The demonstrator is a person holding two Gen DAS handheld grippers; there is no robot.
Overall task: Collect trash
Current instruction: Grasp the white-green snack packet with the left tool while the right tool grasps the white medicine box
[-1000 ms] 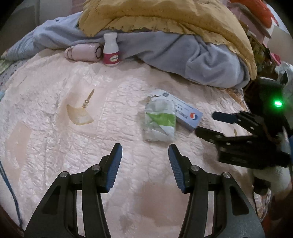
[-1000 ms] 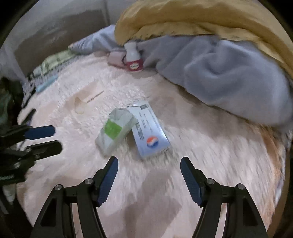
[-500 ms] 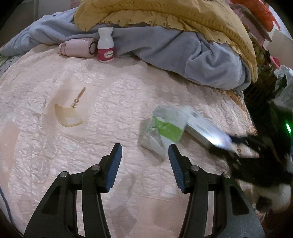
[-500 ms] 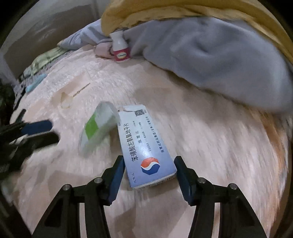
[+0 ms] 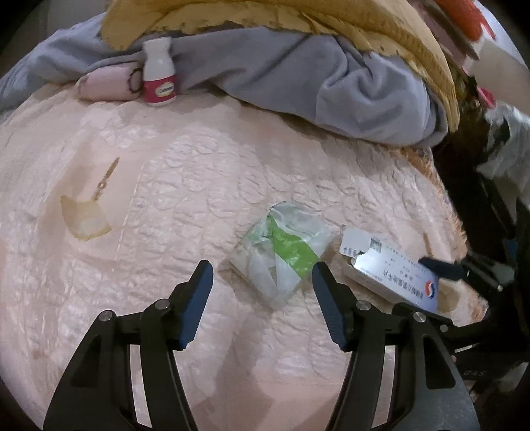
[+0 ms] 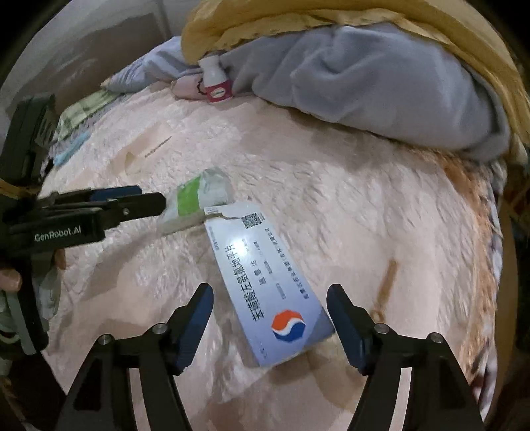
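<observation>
— Right gripper (image 6: 270,323): fingers wide apart around the blue-white cardboard medicine box (image 6: 265,285), not squeezing.

— Left gripper (image 5: 261,295)?

— Wide apart too, by the crumpled green-white plastic wrapper (image 5: 281,252). Both lie on the pink quilted bedcover (image 5: 185,172).

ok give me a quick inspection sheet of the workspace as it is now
surface: pink quilted bedspread, wrinkled
job's things: green-and-clear wrapper and torn medicine box, side by side
clutter: white bottle, pink roll, grey blanket, yellow blanket
grippers: left gripper open around the wrapper; right gripper open around the box
cables: nothing seen
surroundings: dark, unclear
</observation>
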